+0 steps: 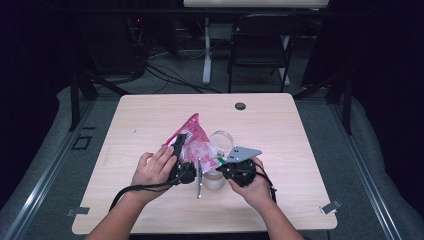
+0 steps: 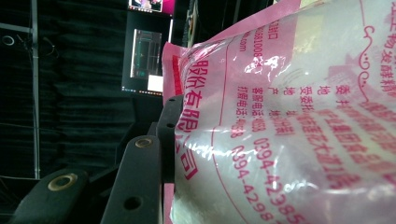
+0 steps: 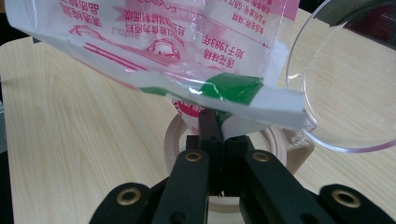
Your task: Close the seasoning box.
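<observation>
A black folding chair (image 1: 262, 40) stands beyond the table (image 1: 150, 115).

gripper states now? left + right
Left gripper: closed on the pink bag.
Right gripper: shut on the bag's lower edge.

bag print (image 2: 299, 140): red characters, blurred and cut by the right and bottom edges in the left gripper view
left claw (image 2: 154, 154): far jaw hidden behind the bag
clear cup (image 3: 345, 79): rim cut off at the top and right edges
wooden ring (image 3: 289, 154): middle hidden behind the right claw (image 3: 219, 135)
bag contents: cannot tell
</observation>
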{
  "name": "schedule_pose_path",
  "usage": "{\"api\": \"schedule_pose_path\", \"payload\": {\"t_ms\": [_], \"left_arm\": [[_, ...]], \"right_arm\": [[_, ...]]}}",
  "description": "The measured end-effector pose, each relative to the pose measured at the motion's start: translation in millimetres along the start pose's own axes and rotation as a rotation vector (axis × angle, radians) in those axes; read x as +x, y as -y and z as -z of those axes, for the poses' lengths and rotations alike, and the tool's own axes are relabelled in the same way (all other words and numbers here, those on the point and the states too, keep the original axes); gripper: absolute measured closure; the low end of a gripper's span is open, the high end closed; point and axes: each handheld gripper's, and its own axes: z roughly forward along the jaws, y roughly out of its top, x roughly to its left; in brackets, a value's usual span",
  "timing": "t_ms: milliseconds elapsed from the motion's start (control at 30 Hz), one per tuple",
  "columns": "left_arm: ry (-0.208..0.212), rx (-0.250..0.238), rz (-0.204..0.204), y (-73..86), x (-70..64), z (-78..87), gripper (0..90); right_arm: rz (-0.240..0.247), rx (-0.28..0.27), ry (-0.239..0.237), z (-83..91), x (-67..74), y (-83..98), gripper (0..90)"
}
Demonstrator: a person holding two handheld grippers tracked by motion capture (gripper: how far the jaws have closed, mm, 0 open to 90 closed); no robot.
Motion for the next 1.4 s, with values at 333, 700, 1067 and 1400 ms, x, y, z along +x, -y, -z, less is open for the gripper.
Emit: {"api": "schedule_pose_path", "payload": {"t_ms": [333,700,1067,1400], "left_arm": [[0.011,0.003,-0.014,0.4,0.5,-1.0,63.7],[0.024,0.011,-0.047,0.0,2.6,-0.7,63.8],[0.031,0.009,-0.064,-0.7,2.9,-1.2,63.9],[0.034,0.009,-0.071,-0.8,3.0,-0.7,64.0]], "right_arm": [[-0.002,0.000,-0.002,-0.2,0.0,0.2,90.0],[-0.003,-0.005,-0.005,0.0,-0.1,0.7,90.0],[-0.002,0.000,-0.003,0.0,-0.1,0.8,90.0],[-0.001,-0.002,0.000,0.2,-0.3,0.8,90.0]]}}
